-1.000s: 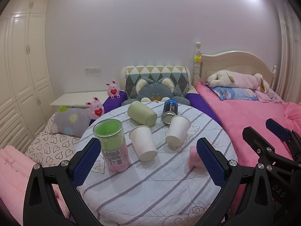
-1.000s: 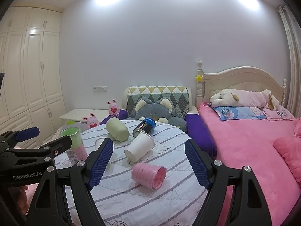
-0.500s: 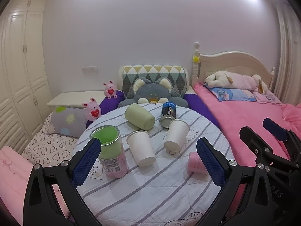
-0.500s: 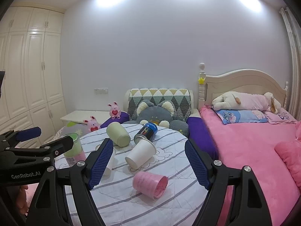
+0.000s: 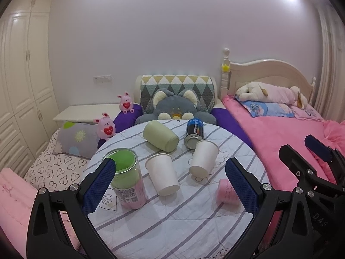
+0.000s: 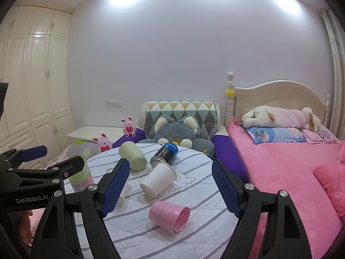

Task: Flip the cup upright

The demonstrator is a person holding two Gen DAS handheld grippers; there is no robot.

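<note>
Pink cup [image 6: 169,217] is tipped on the surface [image 6: 200,233] just ahead of the right gripper [image 6: 170,188], centered between its wide-open, empty jaws, mouth pointing right. Left gripper [image 5: 171,183], also spread wide, looks farther away.

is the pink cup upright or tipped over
Tipped over: the pink cup lies on its side on the table, open mouth facing right.

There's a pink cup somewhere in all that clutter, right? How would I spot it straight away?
Start at the round table with the striped cloth beside the pink bed. At its near edge, closest to the right gripper, lies the pink cup, tipped on its side with its mouth facing right. It is the only pink cup; the tipped cups behind it are white or pale green.
</note>
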